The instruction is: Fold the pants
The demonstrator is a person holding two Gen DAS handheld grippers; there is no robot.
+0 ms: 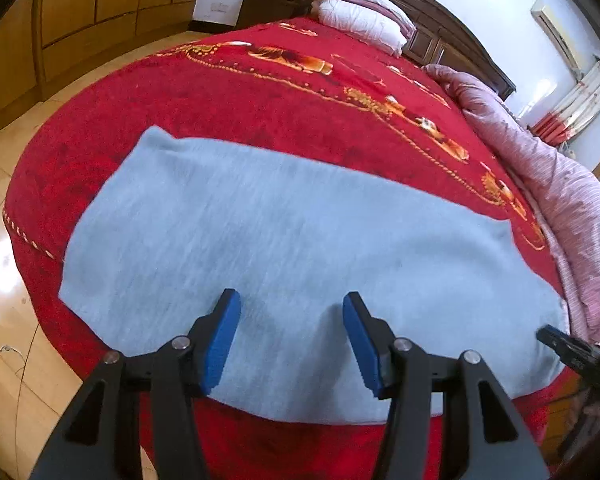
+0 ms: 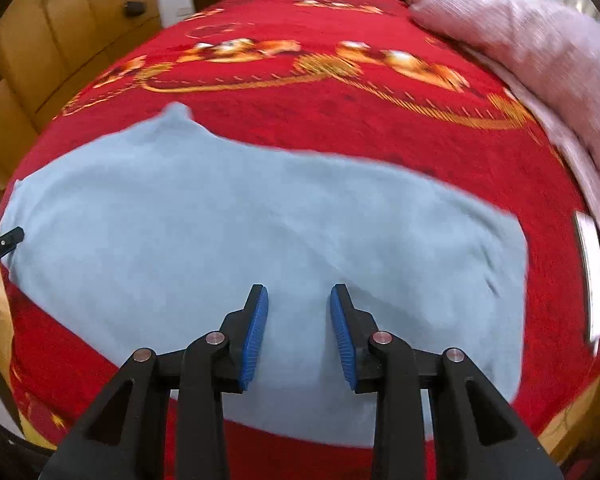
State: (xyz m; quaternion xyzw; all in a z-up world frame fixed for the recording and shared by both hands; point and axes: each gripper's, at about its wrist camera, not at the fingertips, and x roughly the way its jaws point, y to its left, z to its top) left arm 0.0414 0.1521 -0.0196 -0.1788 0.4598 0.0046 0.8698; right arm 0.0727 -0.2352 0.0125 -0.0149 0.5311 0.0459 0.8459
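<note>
Light blue pants [image 1: 284,248] lie folded flat in a long band across the near part of a red bed cover [image 1: 260,92]. In the left wrist view my left gripper [image 1: 291,300] hovers over the pants' near edge, open, nothing between its blue pads [image 1: 222,340]. The right gripper's black tip [image 1: 568,346] shows at the right end of the pants. In the right wrist view the pants [image 2: 228,240] fill the middle, and my right gripper [image 2: 299,294] stands open above them with nothing between its fingers. The left gripper's tip [image 2: 4,242] pokes in at the left edge.
A pink quilt [image 1: 552,176] is heaped along the bed's right side, and a white pillow [image 1: 360,16] lies by the dark headboard [image 1: 452,20]. Wooden wardrobes [image 1: 80,4] and a tiled floor [image 1: 4,320] lie to the left of the bed.
</note>
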